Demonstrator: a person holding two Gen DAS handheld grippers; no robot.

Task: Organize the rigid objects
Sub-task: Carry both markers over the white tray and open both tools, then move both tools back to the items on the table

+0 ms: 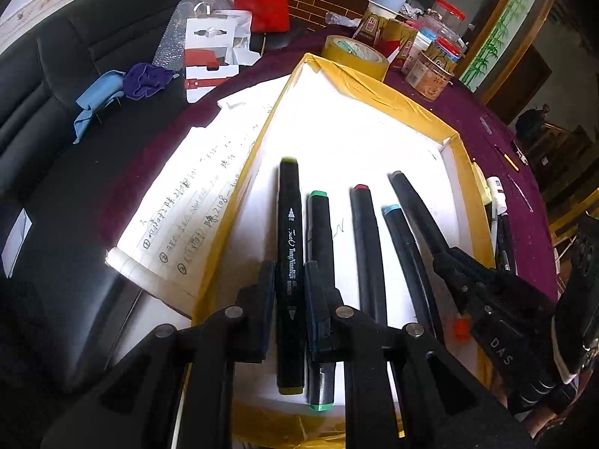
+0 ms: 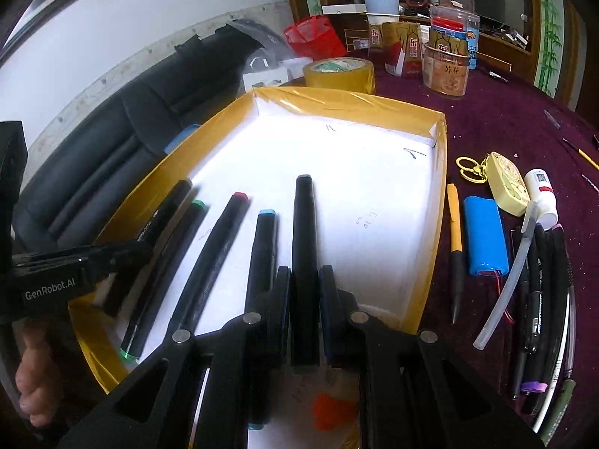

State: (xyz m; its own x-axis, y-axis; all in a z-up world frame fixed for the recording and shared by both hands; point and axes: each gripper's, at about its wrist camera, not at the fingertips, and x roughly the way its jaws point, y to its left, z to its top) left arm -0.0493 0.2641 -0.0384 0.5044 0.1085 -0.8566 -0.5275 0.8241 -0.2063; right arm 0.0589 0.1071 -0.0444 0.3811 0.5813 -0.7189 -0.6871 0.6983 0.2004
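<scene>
Two grippers, each with jaws clamped on marker: left gripper [image 1: 290, 280] holds olive-capped marker [image 1: 290, 262], right gripper [image 2: 304, 288] holds black marker [image 2: 305, 262], both over yellow tray [image 2: 430, 262]. Lower flat, parallel beside green-capped marker [image 1: 320, 262], then release.

Black leather sofa [image 2: 112, 142] under white wall [image 2: 168, 3]; maroon tablecloth [image 2: 505, 112]; bamboo-painted wooden cabinet [image 2: 550, 26].

The far half of my tray [image 2: 441, 172] lies bare, so I can pass there. The near half is blocked by markers [image 2: 217, 258] lying side by side, and the tape roll [image 2: 338, 73] crowds the far rim.
</scene>
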